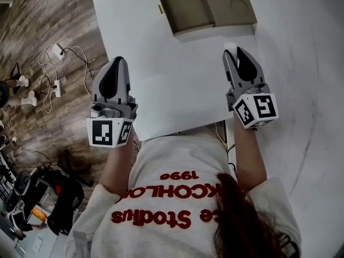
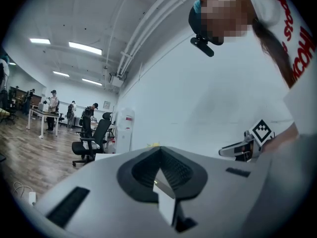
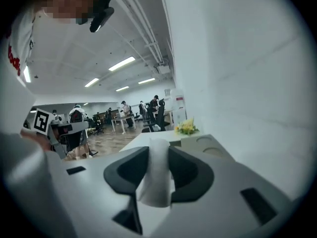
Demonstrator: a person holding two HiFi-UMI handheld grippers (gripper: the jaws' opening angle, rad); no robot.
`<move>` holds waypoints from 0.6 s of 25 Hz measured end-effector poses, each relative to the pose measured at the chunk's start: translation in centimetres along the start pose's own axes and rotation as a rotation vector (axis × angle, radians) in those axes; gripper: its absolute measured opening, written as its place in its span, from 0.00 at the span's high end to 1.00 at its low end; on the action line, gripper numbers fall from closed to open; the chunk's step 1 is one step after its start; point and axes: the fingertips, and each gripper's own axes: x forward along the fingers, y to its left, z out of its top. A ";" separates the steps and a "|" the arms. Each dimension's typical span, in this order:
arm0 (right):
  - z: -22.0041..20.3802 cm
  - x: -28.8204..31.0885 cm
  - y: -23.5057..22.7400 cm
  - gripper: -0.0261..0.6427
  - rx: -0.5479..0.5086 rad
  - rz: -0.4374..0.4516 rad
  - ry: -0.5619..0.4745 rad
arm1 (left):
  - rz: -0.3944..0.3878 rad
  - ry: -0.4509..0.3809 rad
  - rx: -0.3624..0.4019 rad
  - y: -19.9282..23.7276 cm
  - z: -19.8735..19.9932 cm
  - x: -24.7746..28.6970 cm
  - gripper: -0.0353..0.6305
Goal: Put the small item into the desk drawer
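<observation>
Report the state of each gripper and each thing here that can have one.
left gripper: shut, nothing between the jaws.
right gripper: shut on the small white item.
small white item: clamped between the right gripper's jaws, not yet in the drawer.
drawer: open, and the part in view looks bare.

Small white soft item (image 1: pixel 230 47): mostly hidden behind the right tool (image 1: pixel 237 51) in head view, only its tip shows. Beige open drawer (image 1: pixel 188 9) cut off by top edge. Small yellow cluster (image 3: pixel 186 127) on white bench (image 3: pixel 140 138) too small, possibly flowers.
</observation>
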 end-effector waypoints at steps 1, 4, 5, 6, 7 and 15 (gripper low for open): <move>1.6 -0.3 0.0 0.77 -0.022 0.002 -0.038 | 0.005 -0.013 0.002 0.1 0.6 -0.1 0.94; 5.7 -1.3 0.6 0.77 -0.063 0.010 -0.128 | 0.020 -0.050 0.009 0.4 2.4 -0.6 0.94; 7.0 -1.6 0.8 0.77 -0.070 0.012 -0.154 | 0.025 -0.061 0.012 0.6 3.0 -0.8 0.94; 8.2 -2.0 1.1 0.77 -0.077 0.012 -0.183 | 0.030 -0.073 0.016 0.7 3.6 -0.9 0.94; 9.4 -2.4 1.4 0.77 -0.088 0.010 -0.214 | 0.035 -0.086 0.019 0.9 4.2 -1.0 0.94; 15.8 -4.3 3.1 0.78 -0.124 0.040 -0.400 | 0.086 -0.173 0.058 1.9 7.8 -1.7 0.94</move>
